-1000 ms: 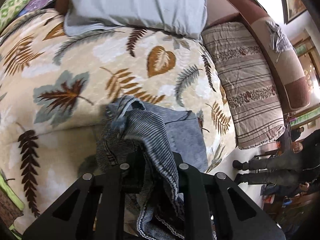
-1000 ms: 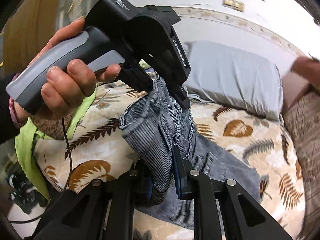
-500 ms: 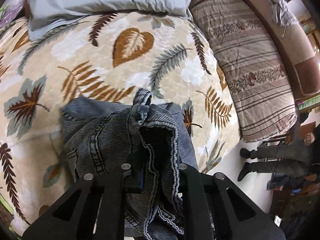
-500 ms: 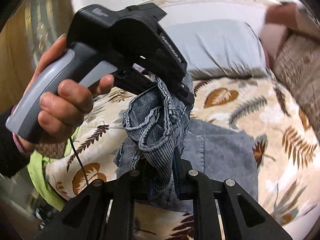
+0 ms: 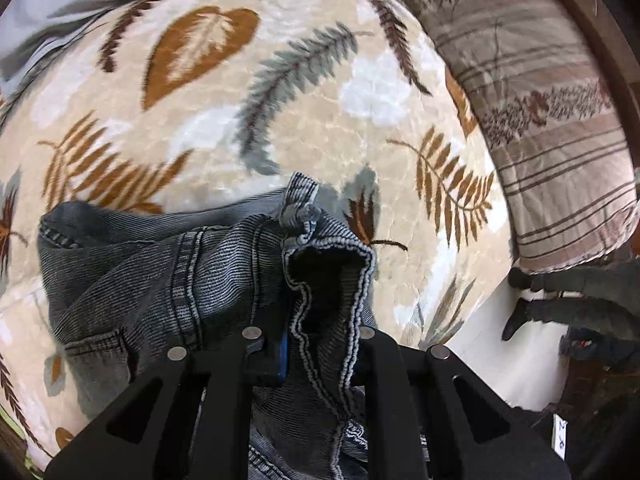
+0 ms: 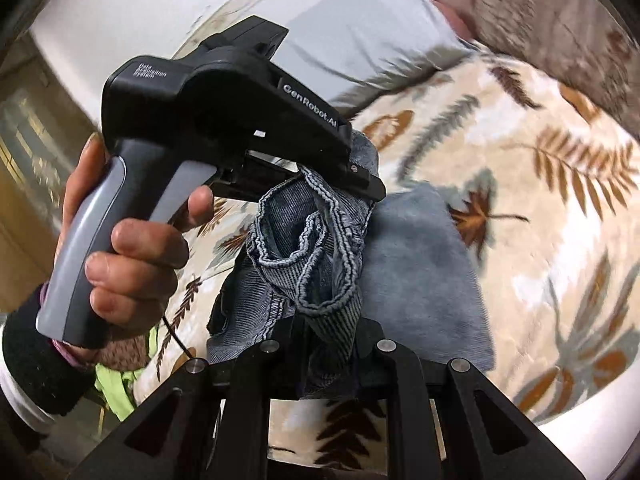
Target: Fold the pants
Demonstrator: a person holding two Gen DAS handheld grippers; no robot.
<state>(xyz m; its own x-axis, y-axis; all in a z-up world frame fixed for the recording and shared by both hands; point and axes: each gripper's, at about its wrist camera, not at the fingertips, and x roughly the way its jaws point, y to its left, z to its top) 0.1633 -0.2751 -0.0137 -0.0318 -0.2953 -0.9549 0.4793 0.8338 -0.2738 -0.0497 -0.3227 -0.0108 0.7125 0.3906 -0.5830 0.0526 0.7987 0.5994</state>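
The pants (image 5: 168,276) were found partly lifted off the bed (image 5: 280,120), one bunched end raised and the rest lying on the leaf-patterned cover. That raised end was pinched by both tools. The left gripper (image 5: 320,344) had its jaws pressed onto a hemmed fold, and the right gripper (image 6: 326,344) had its jaws clamped on the same bundle from the opposite side. In the right wrist view the left gripper (image 6: 352,184) was seen gripped in the left hand (image 6: 128,256), its fingers buried in the denim.

The task was judged to be at mid-fold: the cloth beneath already seemed doubled into a flat panel (image 6: 424,280), yet the held end had not been laid down or smoothed.

The long axis was judged to run from the grippers away across the bed toward the pillow (image 6: 372,40), though the bunching made this uncertain.
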